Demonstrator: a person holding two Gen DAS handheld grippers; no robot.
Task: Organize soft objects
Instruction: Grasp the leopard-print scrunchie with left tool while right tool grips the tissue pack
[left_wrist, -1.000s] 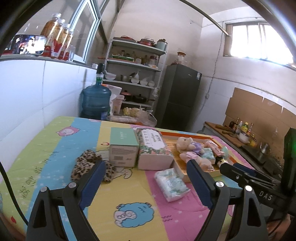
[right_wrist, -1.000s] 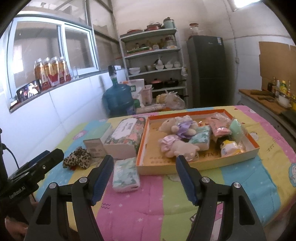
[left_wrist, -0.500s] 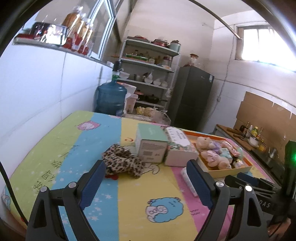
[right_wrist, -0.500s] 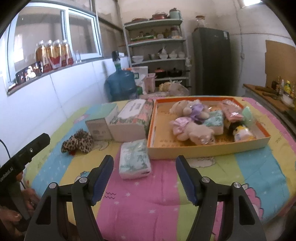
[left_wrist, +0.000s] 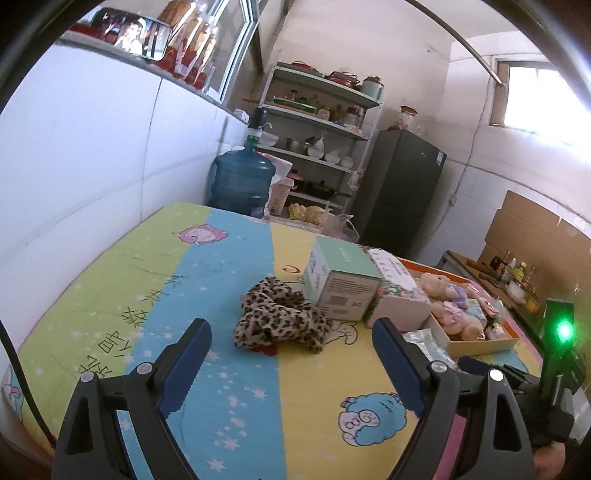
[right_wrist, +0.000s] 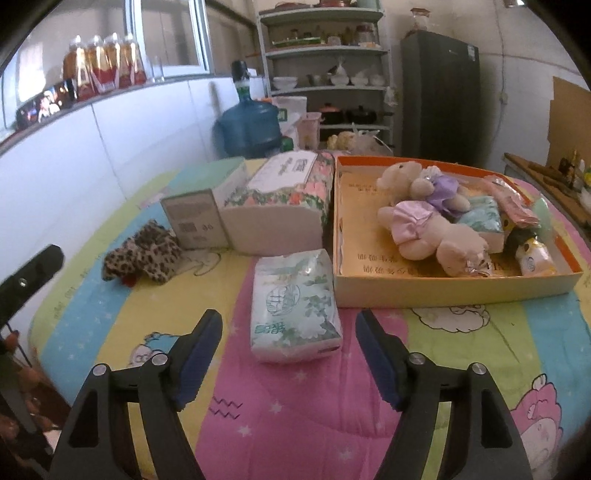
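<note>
A leopard-print scrunchie lies on the colourful cloth, just ahead of my open, empty left gripper; it also shows in the right wrist view. A soft tissue pack lies flat just ahead of my open, empty right gripper. An orange-rimmed cardboard tray at right holds two plush bears, a tissue pack and small packets. The tray also shows in the left wrist view.
A mint box and a floral tissue box stand side by side left of the tray. A blue water jug, shelves and a dark fridge stand behind the table. A white wall runs along the left.
My left gripper has swung left and now faces the scrunchie. My right gripper has moved closer to the tissue pack. Both stay open.
</note>
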